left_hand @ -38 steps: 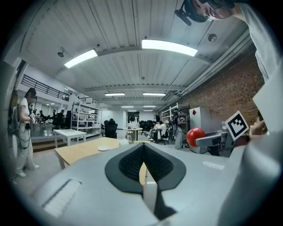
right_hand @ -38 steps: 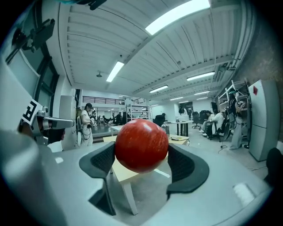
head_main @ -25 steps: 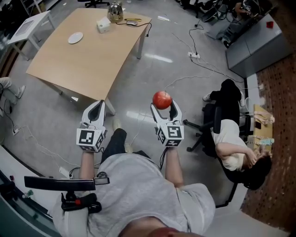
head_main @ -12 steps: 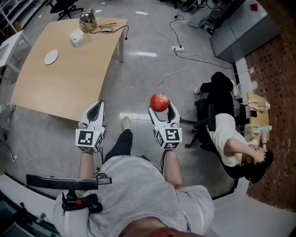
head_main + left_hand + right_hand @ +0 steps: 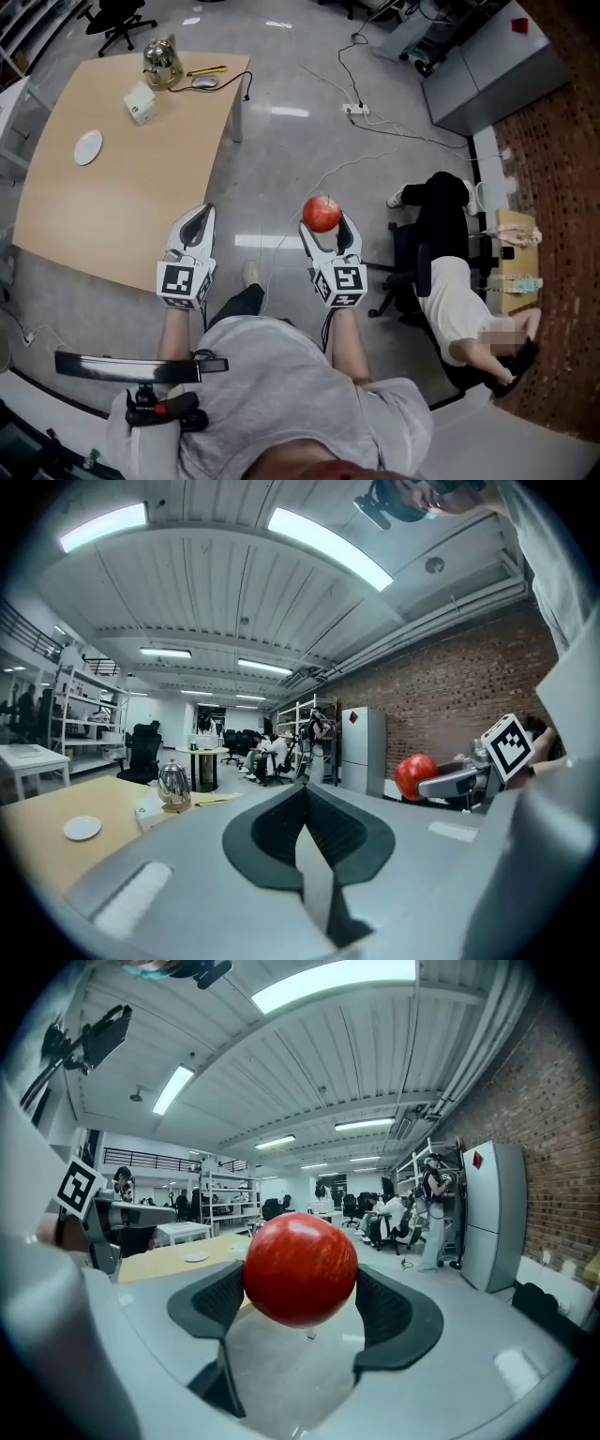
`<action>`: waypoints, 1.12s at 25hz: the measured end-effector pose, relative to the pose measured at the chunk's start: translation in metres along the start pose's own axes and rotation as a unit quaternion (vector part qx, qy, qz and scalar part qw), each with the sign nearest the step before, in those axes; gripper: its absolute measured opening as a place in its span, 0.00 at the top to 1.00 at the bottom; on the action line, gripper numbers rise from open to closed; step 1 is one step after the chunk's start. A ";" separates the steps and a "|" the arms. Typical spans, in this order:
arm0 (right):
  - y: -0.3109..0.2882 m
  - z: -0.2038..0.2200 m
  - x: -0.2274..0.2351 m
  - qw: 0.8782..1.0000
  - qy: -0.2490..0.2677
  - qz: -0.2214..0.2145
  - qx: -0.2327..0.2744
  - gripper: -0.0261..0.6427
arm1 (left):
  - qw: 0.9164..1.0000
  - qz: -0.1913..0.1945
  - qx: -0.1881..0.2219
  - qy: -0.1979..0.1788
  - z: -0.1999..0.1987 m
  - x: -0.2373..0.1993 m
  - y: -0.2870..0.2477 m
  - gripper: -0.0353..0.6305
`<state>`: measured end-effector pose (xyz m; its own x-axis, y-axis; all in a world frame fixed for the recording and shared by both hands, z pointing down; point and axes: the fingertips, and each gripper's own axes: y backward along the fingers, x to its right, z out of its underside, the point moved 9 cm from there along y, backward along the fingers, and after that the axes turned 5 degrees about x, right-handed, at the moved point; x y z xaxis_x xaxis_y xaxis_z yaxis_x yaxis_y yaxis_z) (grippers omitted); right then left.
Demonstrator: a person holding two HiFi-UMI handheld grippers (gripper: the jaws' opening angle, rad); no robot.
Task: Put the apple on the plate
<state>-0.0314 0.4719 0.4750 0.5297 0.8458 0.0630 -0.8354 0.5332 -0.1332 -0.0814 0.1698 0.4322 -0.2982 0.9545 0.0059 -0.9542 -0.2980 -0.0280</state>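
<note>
A red apple sits between the jaws of my right gripper, which is shut on it in the air above the floor, right of the table. The right gripper view has the apple filling the middle between the two dark pads. My left gripper is shut and empty, its tips over the near edge of the wooden table. A small white plate lies on the table's left part, far ahead of both grippers; the plate shows again in the left gripper view.
At the table's far end stand a metal kettle, a white box and a computer mouse. A person sits on an office chair at the right. Cables run across the floor; a grey cabinet stands behind.
The view has shifted, so the table and plate slid toward the left of the head view. Both grippers keep their pose, and the apple stays held in the right one.
</note>
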 end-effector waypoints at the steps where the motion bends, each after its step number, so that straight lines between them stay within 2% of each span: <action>1: -0.013 -0.001 0.003 1.000 0.002 -0.001 -0.003 0.40 | 1.000 -0.002 -0.003 -0.004 0.001 -0.008 -0.010 0.92; 4: -0.048 -0.005 0.009 1.000 0.004 -0.004 -0.006 0.40 | 1.000 -0.008 -0.013 -0.018 0.002 -0.027 -0.037 0.92; 8: -0.084 -0.014 0.013 1.000 0.010 -0.011 -0.002 0.40 | 1.000 -0.011 -0.005 -0.014 0.002 -0.046 -0.060 0.92; 16: -0.134 -0.029 -0.002 0.998 0.019 -0.051 0.004 0.40 | 0.999 -0.045 0.011 -0.011 -0.009 -0.084 -0.067 0.92; 24: -0.190 -0.038 -0.034 0.992 0.035 -0.124 0.011 0.40 | 0.991 -0.128 0.033 -0.010 -0.002 -0.128 -0.036 0.92; 28: -0.217 -0.053 -0.046 0.983 0.044 -0.180 0.014 0.40 | 0.980 -0.196 0.037 -0.012 -0.011 -0.133 -0.011 0.92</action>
<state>0.1331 0.3168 0.4484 0.8008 0.5987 0.0142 -0.5953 0.7984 -0.0906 -0.0310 0.0458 0.4207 0.0918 0.9954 0.0258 -0.9944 0.0903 0.0542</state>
